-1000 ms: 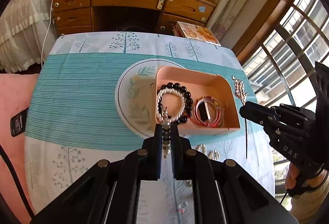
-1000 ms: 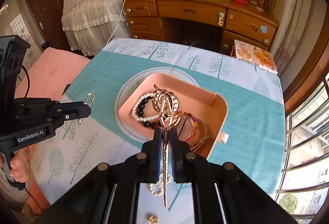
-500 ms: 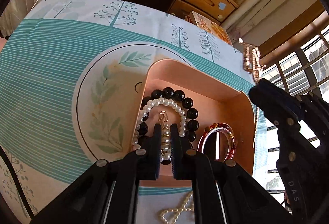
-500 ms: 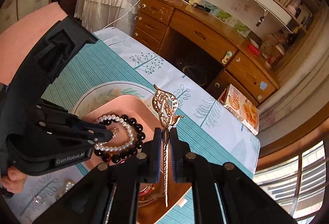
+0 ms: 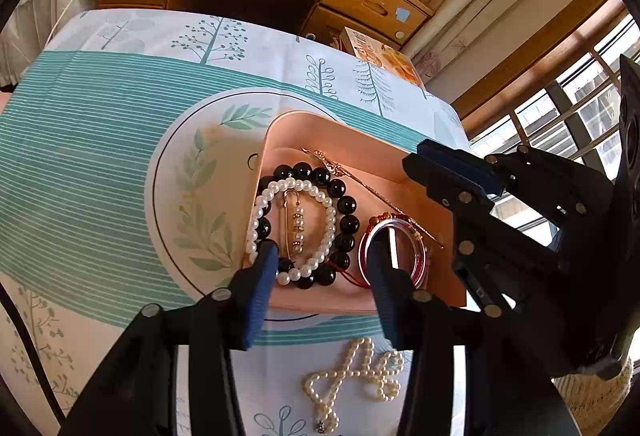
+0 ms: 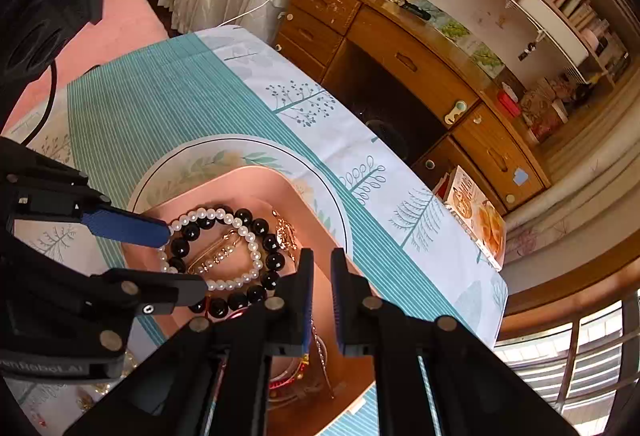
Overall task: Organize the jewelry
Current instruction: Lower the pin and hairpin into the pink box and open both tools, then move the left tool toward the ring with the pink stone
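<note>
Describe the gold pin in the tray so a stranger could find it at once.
Start at the round leaf-patterned plate on the teal-striped cloth; a pink tray sits on it. At the tray's left end a white pearl bracelet lies over a black bead bracelet. The gold pin lies inside the pearl ring: the only straight, thin metal piece there, with small dangling beads.

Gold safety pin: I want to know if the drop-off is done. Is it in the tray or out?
In. The gold safety pin lies inside the pearl bracelet in the pink tray, free of the opening left gripper.
</note>
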Tool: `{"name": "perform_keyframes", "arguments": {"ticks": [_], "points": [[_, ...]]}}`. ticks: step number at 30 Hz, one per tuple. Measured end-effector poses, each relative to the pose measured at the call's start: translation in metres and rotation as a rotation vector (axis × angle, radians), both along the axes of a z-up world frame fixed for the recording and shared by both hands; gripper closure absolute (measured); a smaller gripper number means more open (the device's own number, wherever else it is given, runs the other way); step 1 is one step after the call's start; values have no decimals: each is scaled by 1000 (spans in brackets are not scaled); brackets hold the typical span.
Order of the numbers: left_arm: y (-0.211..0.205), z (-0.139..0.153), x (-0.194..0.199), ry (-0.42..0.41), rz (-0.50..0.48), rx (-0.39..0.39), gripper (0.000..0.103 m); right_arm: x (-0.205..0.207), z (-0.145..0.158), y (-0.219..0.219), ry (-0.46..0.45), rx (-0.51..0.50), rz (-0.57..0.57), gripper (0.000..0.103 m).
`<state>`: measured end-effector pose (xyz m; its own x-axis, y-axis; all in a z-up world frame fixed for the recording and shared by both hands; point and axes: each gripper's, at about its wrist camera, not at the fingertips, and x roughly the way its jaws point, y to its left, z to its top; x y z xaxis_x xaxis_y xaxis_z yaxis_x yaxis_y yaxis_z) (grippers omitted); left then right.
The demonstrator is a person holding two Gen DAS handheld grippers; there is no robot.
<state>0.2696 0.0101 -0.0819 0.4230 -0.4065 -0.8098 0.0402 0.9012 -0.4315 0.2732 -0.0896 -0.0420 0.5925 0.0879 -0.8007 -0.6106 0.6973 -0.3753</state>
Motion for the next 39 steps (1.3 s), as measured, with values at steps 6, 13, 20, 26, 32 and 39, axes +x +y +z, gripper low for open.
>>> {"name": "perform_keyframes", "arguments": {"ticks": [6,13,20,26,32,39], "points": [[-4,21,-31,-74,-16,100,37,-24,19,-26,27,165,-91,94],[-7,32,-73,-103,-18,219,30,-71,29,-50,83,320,-221,94],[0,38,-112,-119,-14,251,24,-119,29,-78,146,462,-390,94],[13,42,-140,-125,7,245,23,-158,32,-92,94,496,-471,94],[14,33,-165,-121,-23,282,23,-181,13,-100,144,528,-507,94],[7,3,-187,-84,-86,344,23,-206,-10,-91,142,478,-486,94]]}}
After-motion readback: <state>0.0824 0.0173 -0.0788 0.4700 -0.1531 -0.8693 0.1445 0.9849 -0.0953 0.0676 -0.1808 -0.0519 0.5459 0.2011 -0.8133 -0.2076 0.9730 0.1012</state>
